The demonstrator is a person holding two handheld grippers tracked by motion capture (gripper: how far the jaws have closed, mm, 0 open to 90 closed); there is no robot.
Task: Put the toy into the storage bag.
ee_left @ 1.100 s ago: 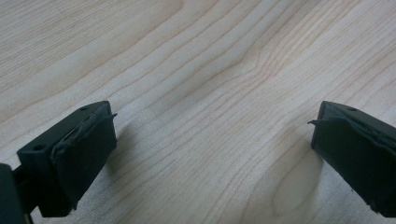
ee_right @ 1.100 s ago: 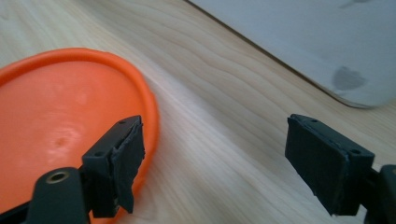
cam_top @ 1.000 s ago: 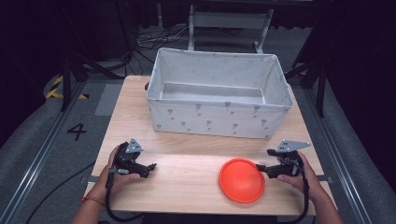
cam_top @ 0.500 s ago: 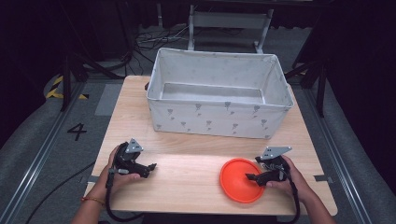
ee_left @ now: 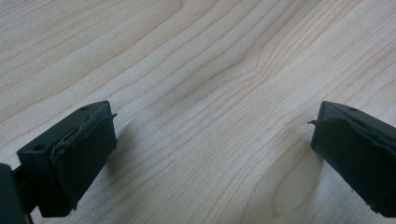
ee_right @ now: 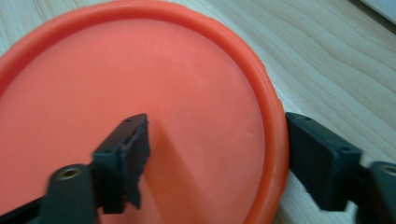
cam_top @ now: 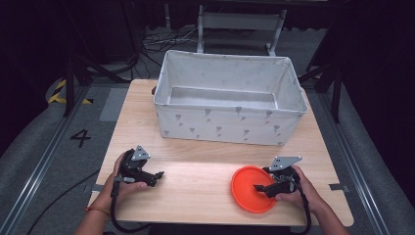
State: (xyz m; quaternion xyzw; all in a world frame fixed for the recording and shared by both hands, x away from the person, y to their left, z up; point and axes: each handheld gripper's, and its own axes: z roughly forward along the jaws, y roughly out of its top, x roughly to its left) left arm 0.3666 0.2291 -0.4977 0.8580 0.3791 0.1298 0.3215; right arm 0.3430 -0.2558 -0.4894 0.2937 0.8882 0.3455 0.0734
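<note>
An orange round plate lies flat on the wooden table at the front right. My right gripper is open and straddles the plate's right rim. In the right gripper view one jaw hangs over the plate and the other sits outside the rim on the wood, with the right gripper not closed on it. My left gripper rests at the front left, apart from the plate. In the left gripper view the left gripper stands wide open over bare wood.
A large white fabric bin with a small grey pattern stands at the back of the table, its inside bare. Dark floor, cables and a metal frame lie beyond the table's edges.
My right gripper has slid left from beside the plate until its jaws straddle the plate's right rim. The left gripper and the plate have stayed put.
</note>
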